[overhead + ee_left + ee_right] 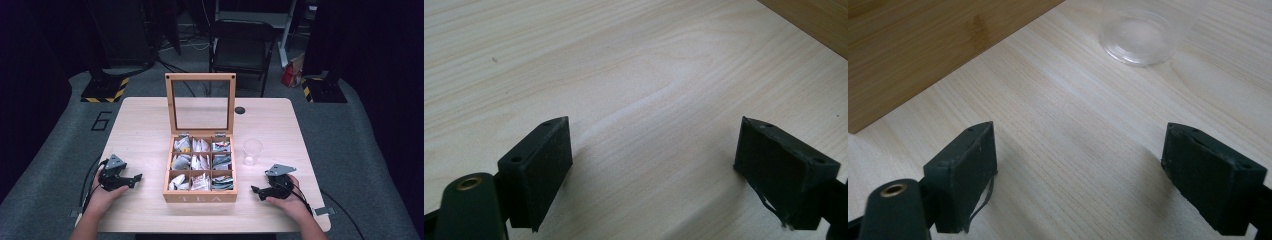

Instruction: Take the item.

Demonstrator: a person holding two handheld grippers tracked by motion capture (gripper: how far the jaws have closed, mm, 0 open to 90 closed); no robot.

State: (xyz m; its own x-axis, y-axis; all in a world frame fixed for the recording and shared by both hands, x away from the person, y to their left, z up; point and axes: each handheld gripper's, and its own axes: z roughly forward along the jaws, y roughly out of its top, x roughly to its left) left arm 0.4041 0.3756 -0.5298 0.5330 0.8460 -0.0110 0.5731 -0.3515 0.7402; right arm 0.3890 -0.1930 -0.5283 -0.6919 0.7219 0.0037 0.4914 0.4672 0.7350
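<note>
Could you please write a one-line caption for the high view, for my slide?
An open wooden tea box of sachets, a clear plastic cup beside it, and the left gripper and right gripper resting open-jawed on either side.

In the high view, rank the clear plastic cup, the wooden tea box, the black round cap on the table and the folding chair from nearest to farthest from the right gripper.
From the right gripper, jaws open, low on the table's right:
1. Tea box, just to its left, and clear plastic cup, just beyond it: too close to call.
2. Black round cap, near the table's far edge.
3. Folding chair, on the floor behind the table.
</note>
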